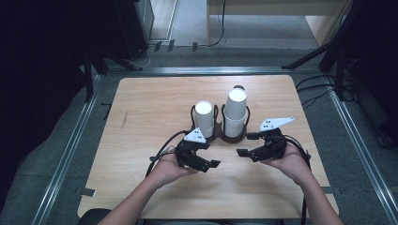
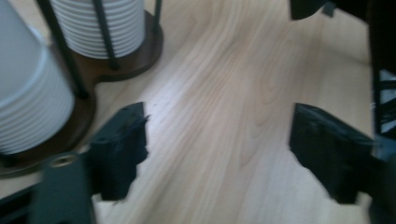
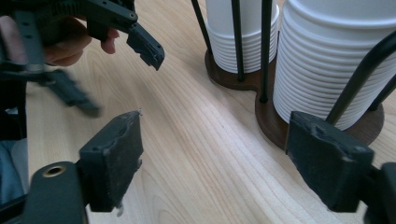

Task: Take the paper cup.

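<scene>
Two stacks of white paper cups (image 1: pixel 234 112) in a dark wire holder: both hand-held, inward-angled grippers, left gripper (image 1: pixel 211 164) and right gripper (image 1: pixel 241 152), hover released above the table (image 1: pixel 141 122)

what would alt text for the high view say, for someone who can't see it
Seen from above, a person's hands hold the open left claw and the open right claw facing each other, empty, over a light wooden table. Just beyond them, two stacks of white paper cups stand upside down in a dark wire holder, the right stack taller.

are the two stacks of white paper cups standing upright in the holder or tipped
Upright: both stacks of white paper cups stand vertical inside the dark wooden wire-post holder, bottoms up.
</scene>
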A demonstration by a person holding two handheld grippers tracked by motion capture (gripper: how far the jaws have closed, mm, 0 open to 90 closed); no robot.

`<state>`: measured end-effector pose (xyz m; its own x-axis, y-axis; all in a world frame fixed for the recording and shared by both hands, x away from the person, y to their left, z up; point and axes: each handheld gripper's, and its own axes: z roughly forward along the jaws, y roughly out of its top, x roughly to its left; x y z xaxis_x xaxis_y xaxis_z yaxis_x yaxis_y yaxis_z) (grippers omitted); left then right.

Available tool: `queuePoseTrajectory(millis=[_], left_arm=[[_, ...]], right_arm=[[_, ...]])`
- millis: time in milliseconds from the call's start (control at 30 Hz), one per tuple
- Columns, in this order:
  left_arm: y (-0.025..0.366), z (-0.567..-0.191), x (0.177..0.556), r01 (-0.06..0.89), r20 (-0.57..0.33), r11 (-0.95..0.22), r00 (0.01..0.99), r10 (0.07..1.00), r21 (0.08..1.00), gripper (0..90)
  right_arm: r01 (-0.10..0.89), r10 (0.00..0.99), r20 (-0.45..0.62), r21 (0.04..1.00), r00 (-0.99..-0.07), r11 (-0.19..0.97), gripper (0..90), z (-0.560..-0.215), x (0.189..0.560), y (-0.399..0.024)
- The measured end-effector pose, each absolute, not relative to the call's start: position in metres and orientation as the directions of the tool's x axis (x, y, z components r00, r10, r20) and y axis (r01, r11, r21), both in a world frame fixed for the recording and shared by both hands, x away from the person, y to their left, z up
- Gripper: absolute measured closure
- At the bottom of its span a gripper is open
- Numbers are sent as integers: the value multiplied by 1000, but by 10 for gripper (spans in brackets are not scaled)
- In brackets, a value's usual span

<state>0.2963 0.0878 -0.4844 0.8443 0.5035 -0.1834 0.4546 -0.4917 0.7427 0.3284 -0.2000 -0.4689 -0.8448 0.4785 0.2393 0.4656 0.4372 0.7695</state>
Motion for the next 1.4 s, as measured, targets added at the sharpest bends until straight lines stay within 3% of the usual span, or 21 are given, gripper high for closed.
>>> queuePoseTrajectory(millis=[133,233,400,1167,1267,1300,1400], left_arm=[[92,-481,299,478,-218,-448,828,516,755,391],[93,-481,301,485,-218,-438,819,530,757,408],[90,-485,301,485,-196,-490,826,529,725,389],[75,-485,301,462,-185,-469,832,522,753,405],[70,-484,302,475,-198,-450,821,535,756,452],[68,-482,303,483,-213,-438,818,534,758,528],[61,-478,304,480,-209,-413,809,549,774,558]], right_arm=[[442,477,210,778,-853,447,251,-467,325,-200],[414,477,171,780,-862,469,318,-468,323,-203],[434,477,184,756,-859,489,357,-475,322,-205],[429,499,163,762,-851,484,336,-470,330,-210],[429,505,159,765,-848,481,336,-467,330,-212],[436,514,168,773,-841,461,336,-464,330,-214],[437,521,169,779,-837,449,336,-460,331,-215]])
